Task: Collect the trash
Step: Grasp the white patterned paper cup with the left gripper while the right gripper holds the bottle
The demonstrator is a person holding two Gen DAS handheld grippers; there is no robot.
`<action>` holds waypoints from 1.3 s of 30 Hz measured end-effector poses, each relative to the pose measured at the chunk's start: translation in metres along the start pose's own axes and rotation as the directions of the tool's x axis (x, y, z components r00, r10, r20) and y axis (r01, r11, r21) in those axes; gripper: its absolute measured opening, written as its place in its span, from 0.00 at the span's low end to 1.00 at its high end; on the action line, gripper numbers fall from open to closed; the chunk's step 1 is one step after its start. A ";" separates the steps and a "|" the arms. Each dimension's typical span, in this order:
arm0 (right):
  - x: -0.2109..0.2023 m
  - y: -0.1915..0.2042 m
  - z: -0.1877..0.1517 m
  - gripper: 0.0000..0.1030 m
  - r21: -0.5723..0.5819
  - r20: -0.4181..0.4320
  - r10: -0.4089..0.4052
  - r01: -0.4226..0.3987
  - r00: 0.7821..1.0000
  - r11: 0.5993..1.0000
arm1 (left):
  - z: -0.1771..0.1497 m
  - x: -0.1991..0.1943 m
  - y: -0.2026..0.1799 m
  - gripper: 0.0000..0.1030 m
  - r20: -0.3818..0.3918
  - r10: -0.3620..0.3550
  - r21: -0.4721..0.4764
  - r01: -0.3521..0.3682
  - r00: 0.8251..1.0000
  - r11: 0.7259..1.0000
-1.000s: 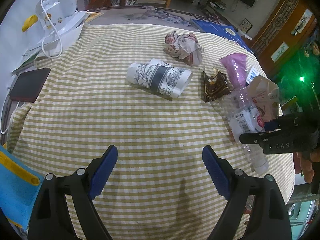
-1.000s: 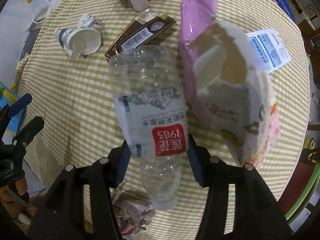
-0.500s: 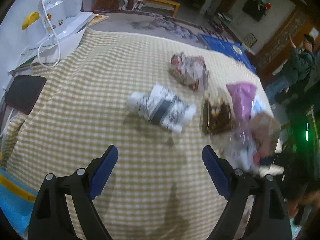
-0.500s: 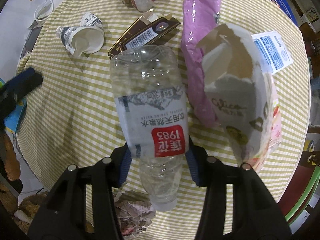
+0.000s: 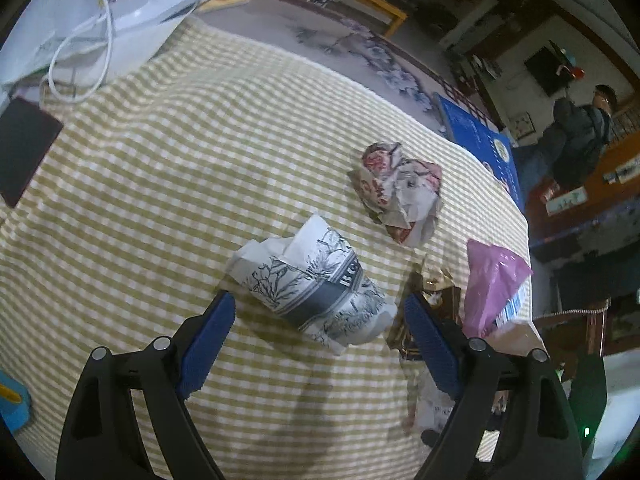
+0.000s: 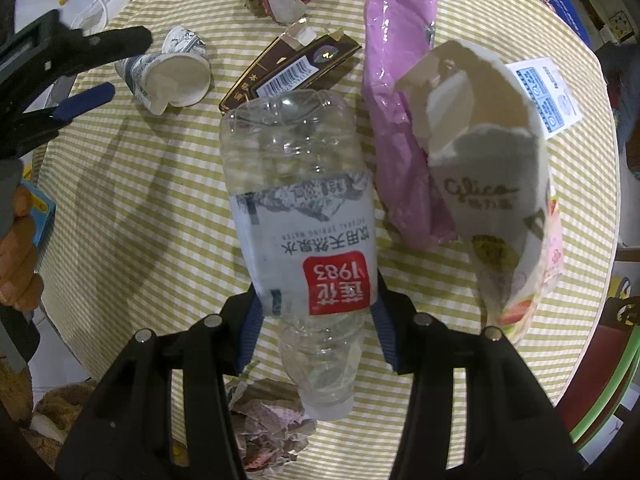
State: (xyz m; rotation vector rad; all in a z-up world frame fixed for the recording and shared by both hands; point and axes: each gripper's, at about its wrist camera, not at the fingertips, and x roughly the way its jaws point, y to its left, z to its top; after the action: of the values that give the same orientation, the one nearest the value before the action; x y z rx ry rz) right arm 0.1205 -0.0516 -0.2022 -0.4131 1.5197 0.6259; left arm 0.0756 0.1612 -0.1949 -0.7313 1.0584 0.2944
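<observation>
My right gripper [image 6: 316,312] is shut on a crushed clear plastic bottle [image 6: 300,208] with a red-and-white label, held above the checked tablecloth [image 6: 140,200]. My left gripper [image 5: 316,316] is open, its blue pads on either side of a crumpled patterned paper cup [image 5: 316,284] lying on its side; touching cannot be told. The cup [image 6: 172,72] and the left gripper [image 6: 108,64] also show in the right wrist view. Other trash lies about: a crumpled paper ball [image 5: 400,192], a brown carton [image 6: 288,68], a pink bag [image 6: 396,92] and a torn paper box [image 6: 492,184].
More crumpled paper [image 6: 268,424] lies under the right gripper. A dark phone-like slab [image 5: 24,148] and a white appliance with cable [image 5: 92,32] sit at the far left. A blue box [image 5: 480,148] lies at the far right edge. A person [image 5: 580,136] stands beyond the table.
My left gripper has moved forward over the table until the paper cup lies between its open fingers. The right gripper still holds the bottle, almost still.
</observation>
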 end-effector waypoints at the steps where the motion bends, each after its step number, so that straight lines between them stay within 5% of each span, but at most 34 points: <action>1: -0.001 0.000 -0.001 0.47 0.002 0.001 0.002 -0.002 1.000 1.000 | 0.001 0.003 0.001 0.80 -0.004 0.002 -0.008 -0.002 1.000 1.000; 11: -0.008 0.005 0.000 0.48 0.000 0.001 0.016 -0.016 1.000 1.000 | 0.006 0.020 0.003 0.76 -0.021 -0.001 -0.034 0.000 1.000 0.999; 25: -0.009 0.005 -0.003 0.49 0.016 0.007 0.050 -0.050 0.999 0.999 | 0.010 0.016 0.002 0.42 -0.093 -0.120 -0.009 0.119 0.988 0.993; 39: -0.006 -0.004 -0.009 0.49 0.048 0.031 0.055 -0.057 0.998 0.997 | 0.019 0.017 0.000 0.45 -0.071 -0.066 0.036 0.069 0.995 0.997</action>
State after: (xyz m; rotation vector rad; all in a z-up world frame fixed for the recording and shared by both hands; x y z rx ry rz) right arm 0.1159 -0.0611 -0.1975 -0.3235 1.5192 0.6347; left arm 0.0970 0.1725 -0.2047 -0.7454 1.1002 0.1912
